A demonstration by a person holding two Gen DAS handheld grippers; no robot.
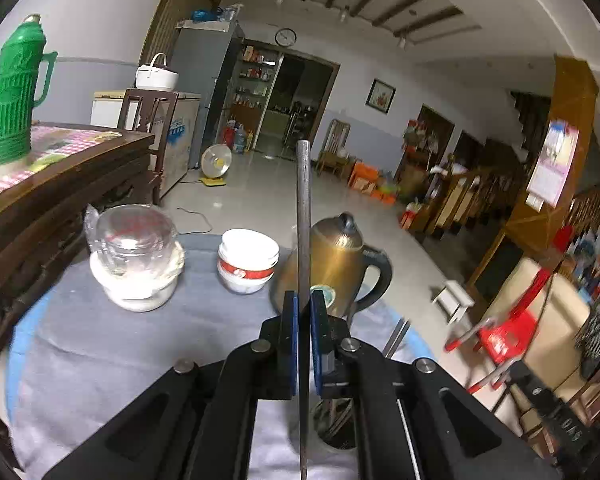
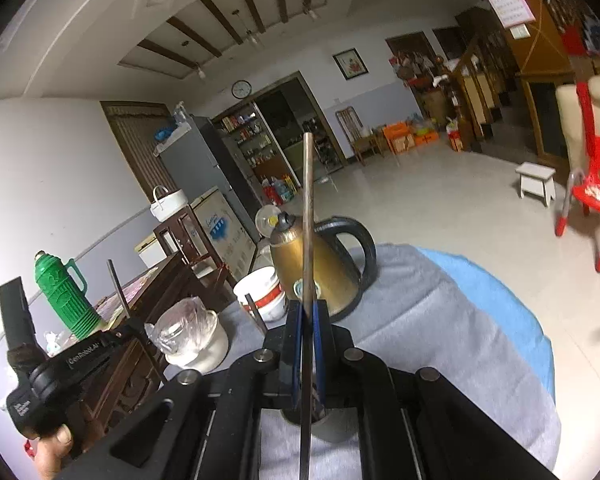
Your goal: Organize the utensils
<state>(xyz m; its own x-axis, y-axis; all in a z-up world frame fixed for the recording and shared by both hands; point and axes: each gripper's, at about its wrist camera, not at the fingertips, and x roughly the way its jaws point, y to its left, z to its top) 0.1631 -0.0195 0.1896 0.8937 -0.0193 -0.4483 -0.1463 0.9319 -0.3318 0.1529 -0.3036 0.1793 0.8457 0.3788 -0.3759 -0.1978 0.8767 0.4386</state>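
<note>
Big living room, round table under a grey cloth. Left to right on it: plastic-wrapped jar, stacked bowls, brass kettle. The left gripper pinches one metal chopstick upright; the right gripper pinches another chopstick above a dark cup.

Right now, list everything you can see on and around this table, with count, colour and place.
chopstick: two, grey metal, one upright in each claw
holder: one, grey, under the claws
kettle: one, gold, black handle, far edge of the table
bowls: one stack, white and red, left of kettle
jar: one, white, plastic-wrapped, left of bowls
thermos: one, green, wooden sideboard
chair: one, red, floor
left claw: shut on chopstick
right claw: shut on chopstick
</note>
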